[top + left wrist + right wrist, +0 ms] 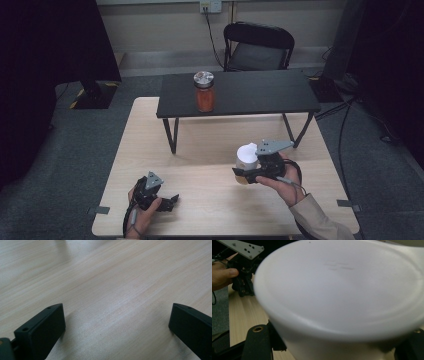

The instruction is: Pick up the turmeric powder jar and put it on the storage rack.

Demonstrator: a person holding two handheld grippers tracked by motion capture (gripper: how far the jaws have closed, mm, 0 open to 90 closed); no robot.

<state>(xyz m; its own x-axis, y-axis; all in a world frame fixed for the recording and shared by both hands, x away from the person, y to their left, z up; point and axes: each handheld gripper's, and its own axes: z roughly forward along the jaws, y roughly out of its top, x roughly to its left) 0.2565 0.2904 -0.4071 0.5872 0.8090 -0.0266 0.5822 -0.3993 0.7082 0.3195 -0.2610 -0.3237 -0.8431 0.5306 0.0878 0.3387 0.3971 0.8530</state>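
The high view shows the right gripper [248, 172] at the lower right of centre, its black jaws clamped on a white container [246, 156] with a smooth, matte, round lid, lifted off the pale wooden table [210, 200]. A grey three-cornered plate tops that gripper. At the lower left, the left gripper [167, 202] rests low over the tabletop with its jaws spread and nothing between them. The left gripper view shows two blocky black jaws wide apart over light, fine-grained wood. In the right gripper view the white container [342, 292] looms large and blurred, a rounded rim over a narrower body, pinched between the jaws. Toward the top centre of the high view, a clear jar [204, 92] of orange contents with a metallic lid stands on a dark, flat-topped bench [260, 92].
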